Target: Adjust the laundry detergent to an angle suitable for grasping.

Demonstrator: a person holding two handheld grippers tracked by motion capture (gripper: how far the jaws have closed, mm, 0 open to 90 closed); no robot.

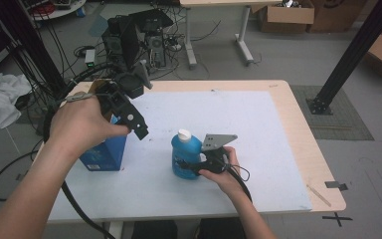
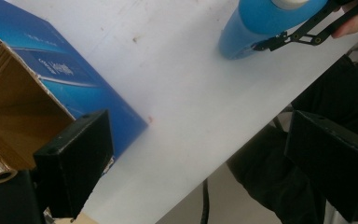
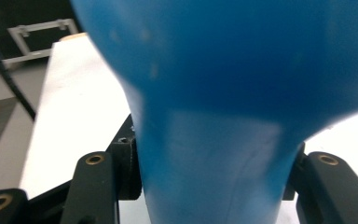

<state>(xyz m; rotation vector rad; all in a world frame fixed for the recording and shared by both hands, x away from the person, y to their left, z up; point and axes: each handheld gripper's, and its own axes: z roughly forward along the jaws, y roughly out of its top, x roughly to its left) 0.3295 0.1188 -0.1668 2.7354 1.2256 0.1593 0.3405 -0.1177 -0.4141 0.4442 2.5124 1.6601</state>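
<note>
A blue bottle (image 1: 184, 155) with a white cap stands upright near the middle of the white mat. My right gripper (image 1: 188, 167) is shut on its lower body from the right side. In the right gripper view the bottle (image 3: 214, 93) sits pinched between the two jaws of that gripper (image 3: 212, 175). A blue cardboard box (image 1: 104, 153) stands to the left, its top open and brown inside (image 2: 18, 107). My left gripper (image 1: 138, 130) hangs above and just right of the box, open with nothing between its jaws (image 2: 200, 161). The bottle (image 2: 261, 23) lies farther off in that view.
The white mat (image 1: 258, 129) covers most of a light wooden table (image 1: 303, 129). Beyond the far edge a computer tower (image 1: 139, 35) and cables sit on the floor. A black post (image 1: 348, 55) stands at the right, a white cloth (image 1: 0, 99) at the left.
</note>
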